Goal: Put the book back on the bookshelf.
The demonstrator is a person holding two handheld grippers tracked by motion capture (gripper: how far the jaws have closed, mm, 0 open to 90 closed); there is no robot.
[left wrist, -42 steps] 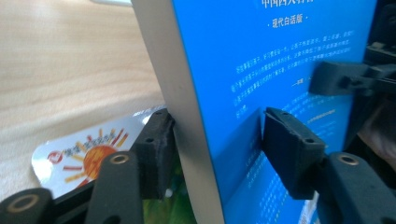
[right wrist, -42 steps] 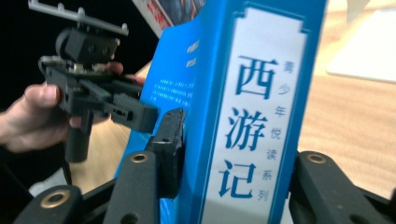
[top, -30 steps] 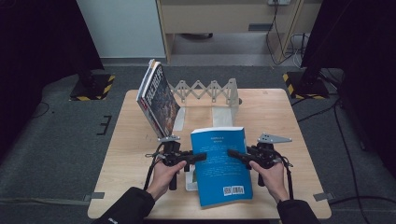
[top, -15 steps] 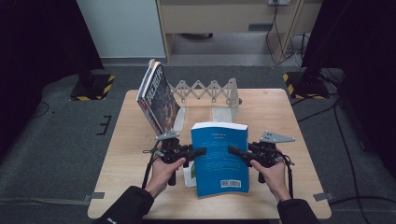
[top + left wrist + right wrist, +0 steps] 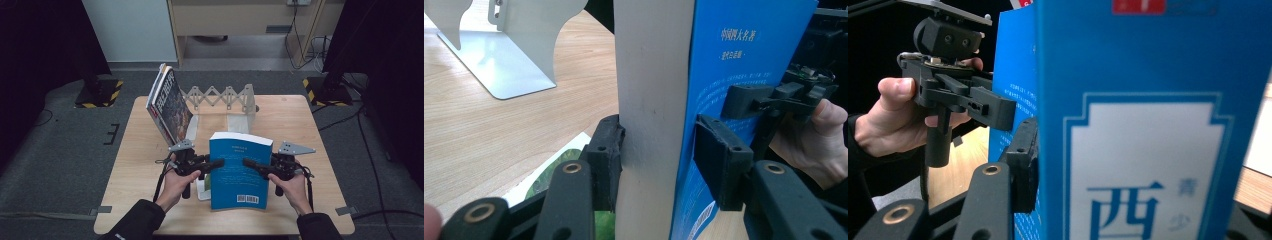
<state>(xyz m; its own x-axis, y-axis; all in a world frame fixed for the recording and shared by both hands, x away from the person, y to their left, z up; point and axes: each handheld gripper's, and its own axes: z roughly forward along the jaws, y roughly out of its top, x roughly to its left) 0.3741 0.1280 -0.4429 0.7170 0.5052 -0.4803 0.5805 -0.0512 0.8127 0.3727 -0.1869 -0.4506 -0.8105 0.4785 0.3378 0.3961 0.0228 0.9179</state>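
A thick blue book (image 5: 241, 170) stands nearly upright on the table's near half, held from both sides. My left gripper (image 5: 217, 163) is shut on its page-edge side. In the left gripper view one pad (image 5: 606, 155) presses the cream page block (image 5: 651, 90) and the other pad (image 5: 719, 160) presses the blue cover. My right gripper (image 5: 248, 163) is shut on the spine side, its pad (image 5: 1025, 160) flat against the cover (image 5: 1148, 75). Its jaws have just been opening a little, with the book still between them. Its far jaw is hidden behind the book.
Two magazines (image 5: 167, 105) lean at the back left against a white bookend (image 5: 509, 55). An expanding metal rack (image 5: 220, 95) runs along the far edge. A green and white booklet (image 5: 554, 175) lies flat under the blue book. Bare wooden table (image 5: 310, 125) lies to the right.
The blue book has tipped up from leaning back to nearly upright, and its lower edge has drawn in. Both hands have stayed almost where they were.
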